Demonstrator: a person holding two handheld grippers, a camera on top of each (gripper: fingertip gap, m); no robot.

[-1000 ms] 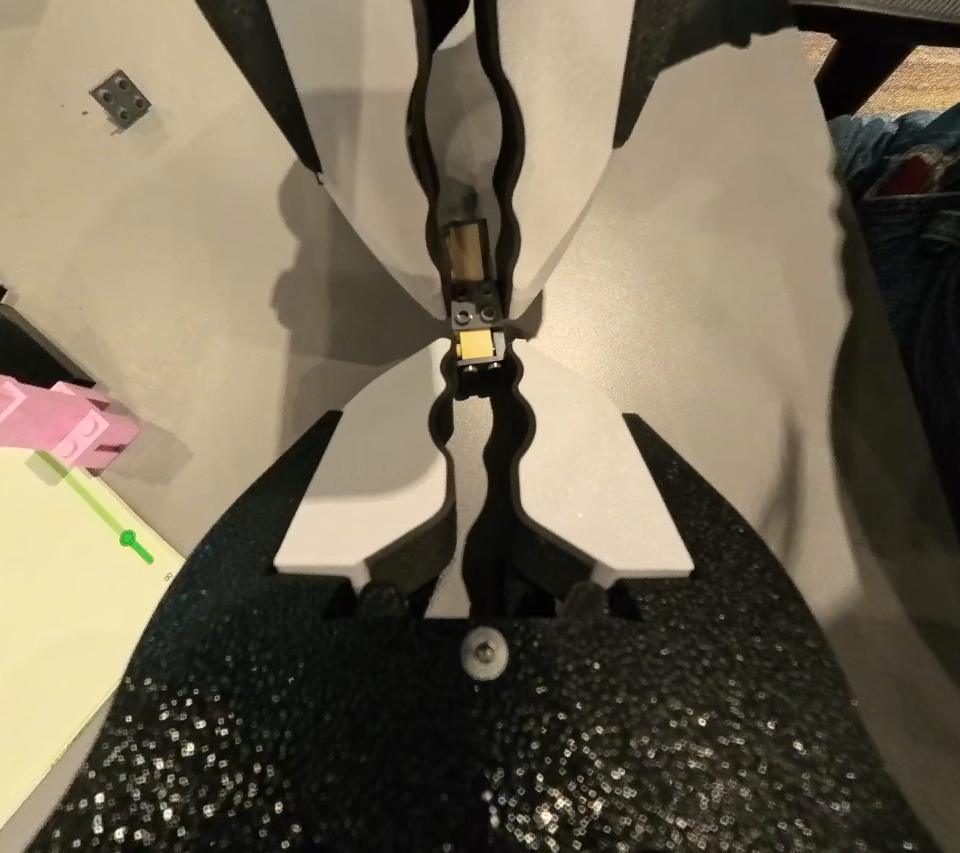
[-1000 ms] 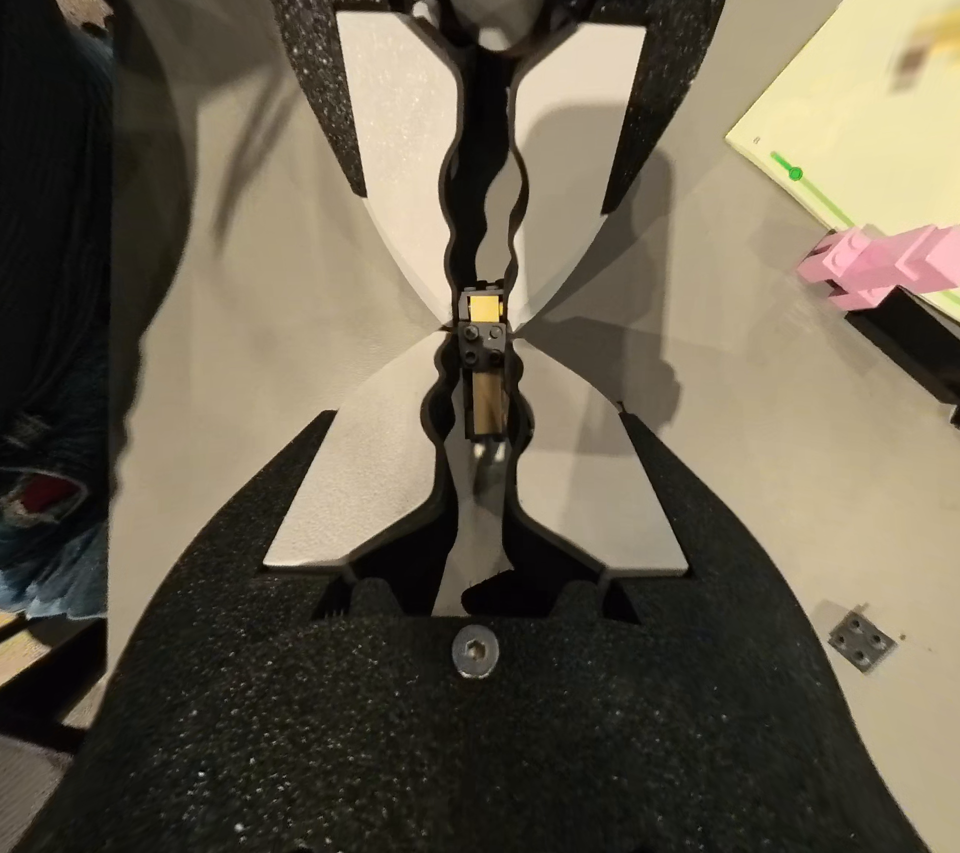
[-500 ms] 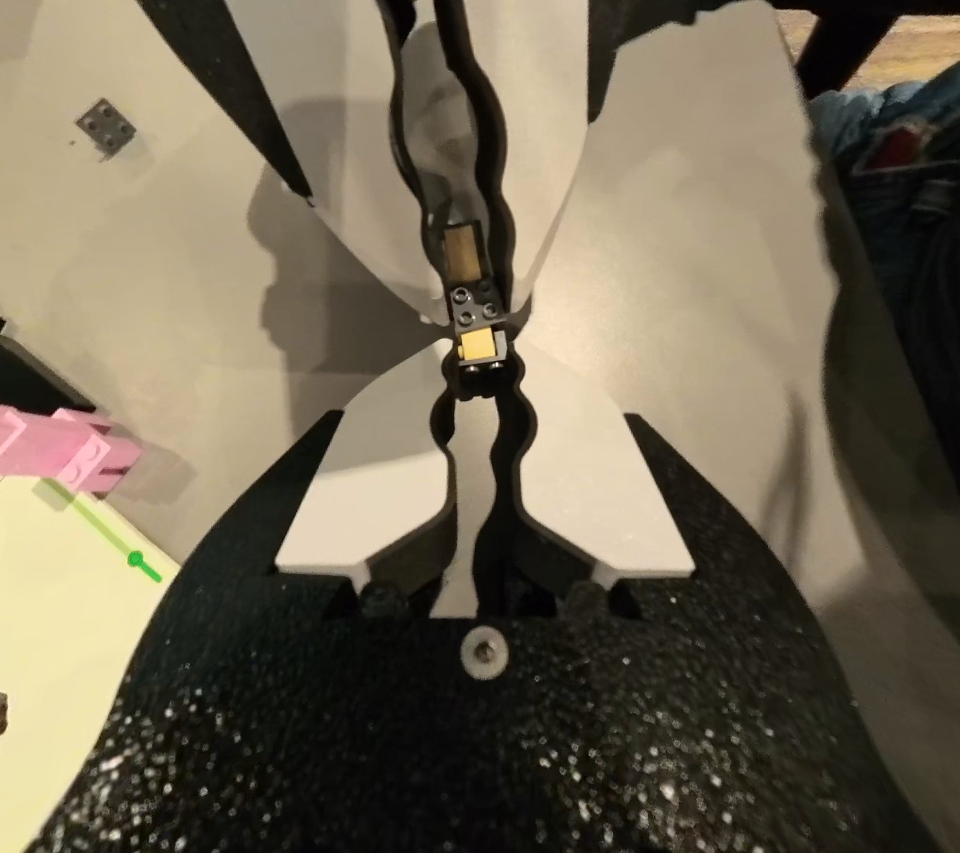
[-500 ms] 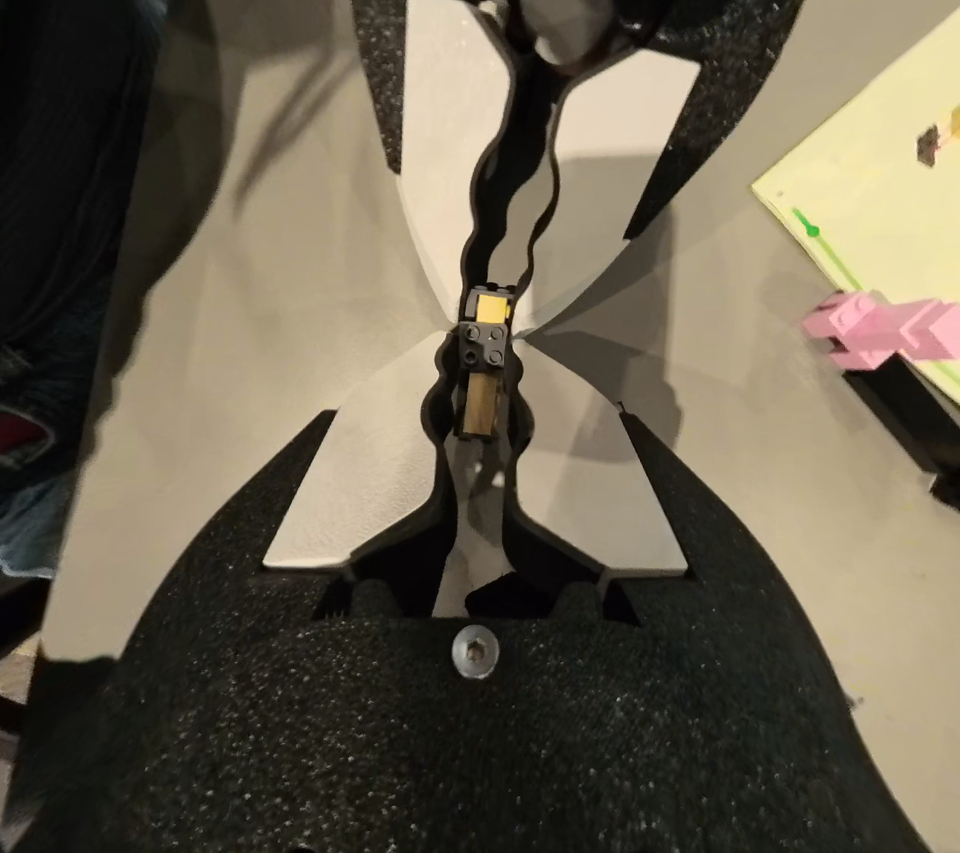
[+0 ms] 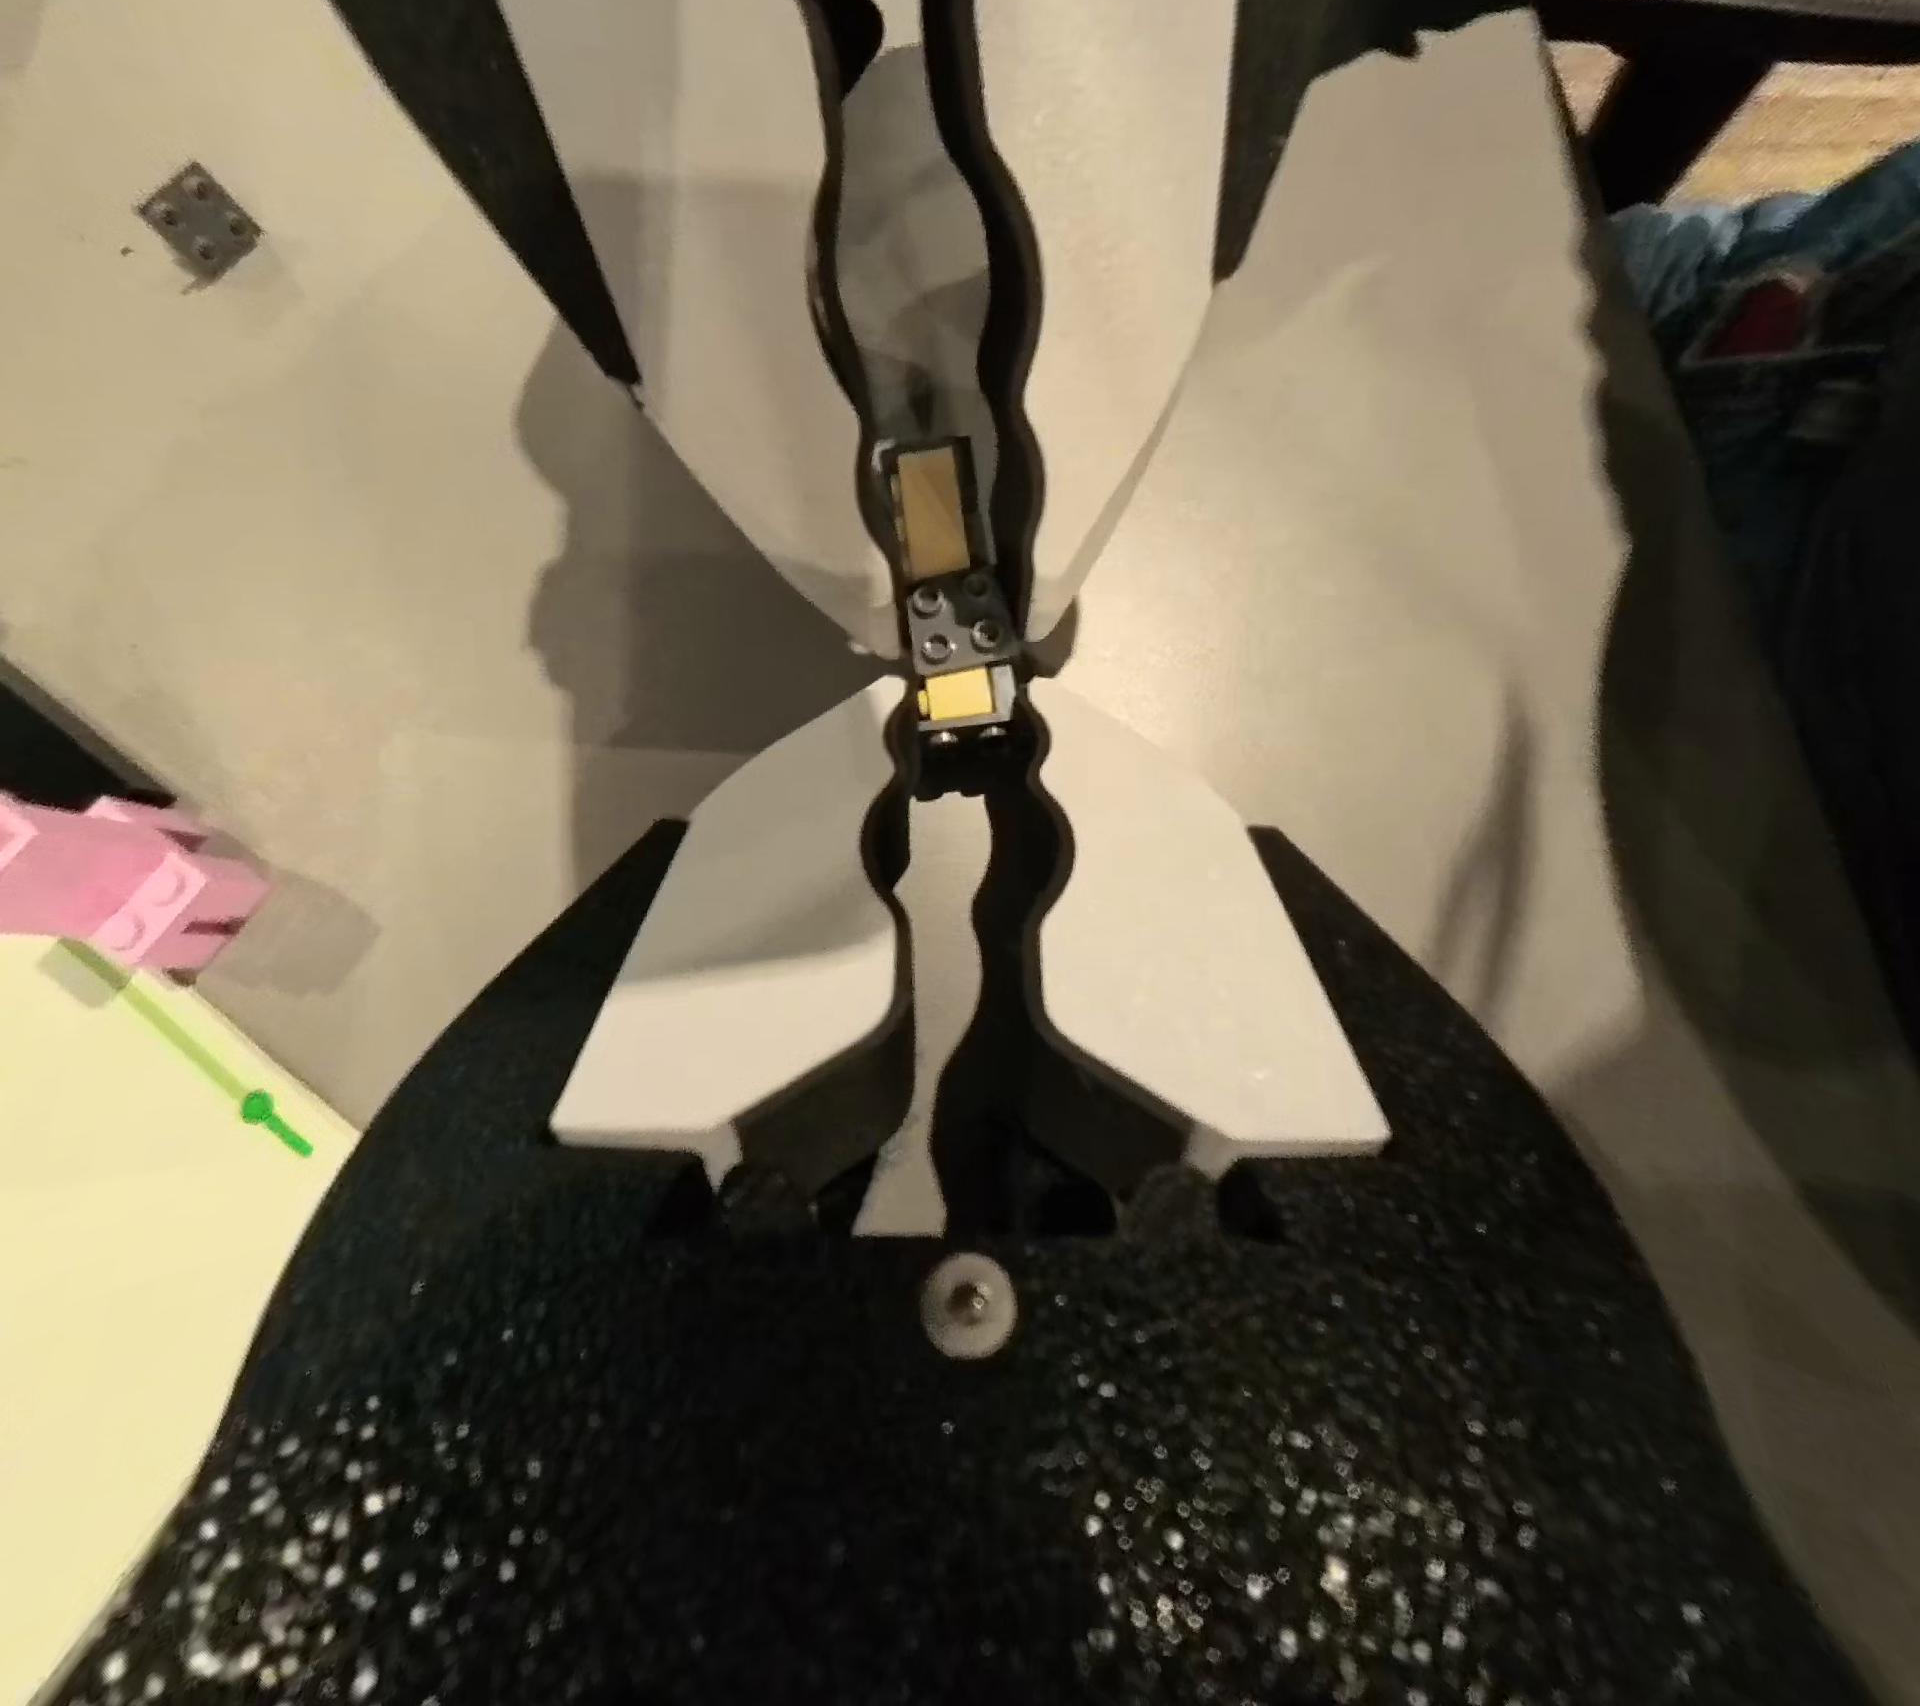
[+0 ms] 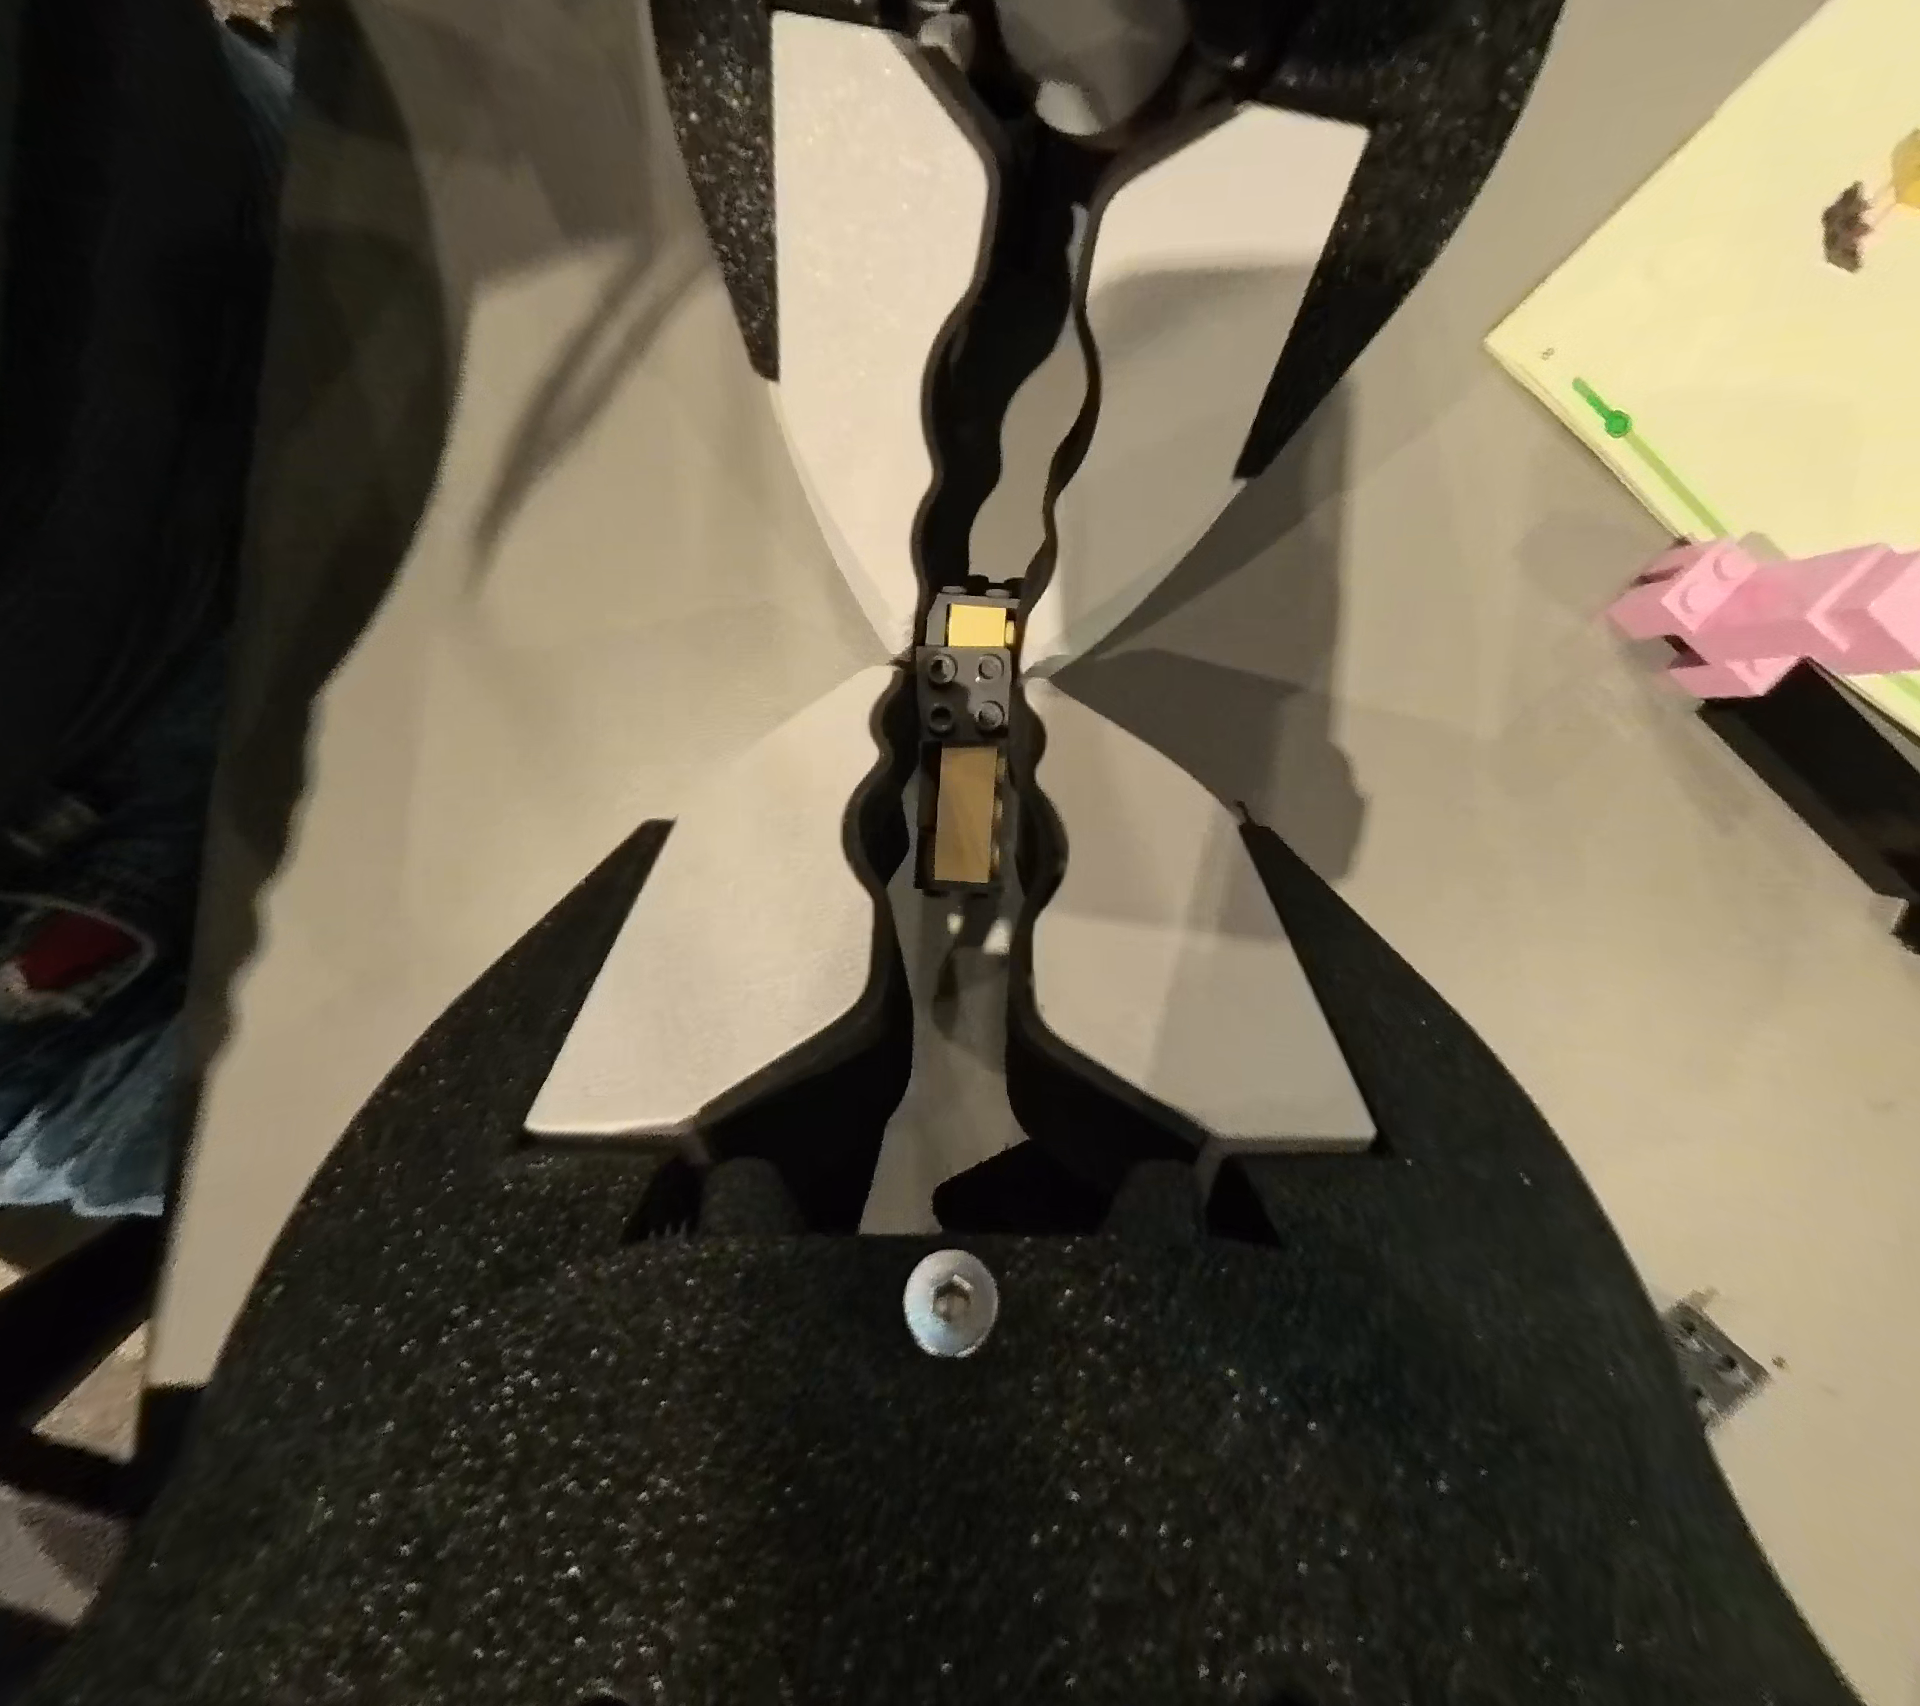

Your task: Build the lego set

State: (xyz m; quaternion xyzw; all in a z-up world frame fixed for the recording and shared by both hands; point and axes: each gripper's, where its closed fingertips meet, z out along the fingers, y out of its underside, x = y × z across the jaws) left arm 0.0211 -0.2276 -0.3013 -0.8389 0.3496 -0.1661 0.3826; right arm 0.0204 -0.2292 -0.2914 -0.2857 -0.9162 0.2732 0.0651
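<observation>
Gripping tip to tip, my two sets of fingers met over the grey counter (image 5: 312, 430), each pair closed on one end of the same small lego assembly (image 5: 961, 628). My left gripper (image 5: 961, 747) pinched the end with the pale yellow tile, and its fingers (image 5: 790, 908) pressed in from both sides. My right gripper (image 6: 966, 783) clamped the opposite end, where a longer gold-brown tile (image 6: 966, 815) lay between its fingers (image 6: 1143, 929). Between the two grips sat a dark grey plate (image 6: 969, 682) with four studs facing up toward both cameras.

The assembly's long axis ran straight along both pairs of fingers, from one gripper into the other, so neither hand was nearer: the piece bridged them. I judged that any coming push or pull would have to act along that line, and a sideways twist could pop the small parts loose.

Farther out, a loose grey four-stud plate (image 5: 200, 230) lay flat on the counter, well apart from the grip. A pink brick build (image 6: 1766, 617) rested at the edge of the pale green instruction sheet (image 6: 1714, 254).
</observation>
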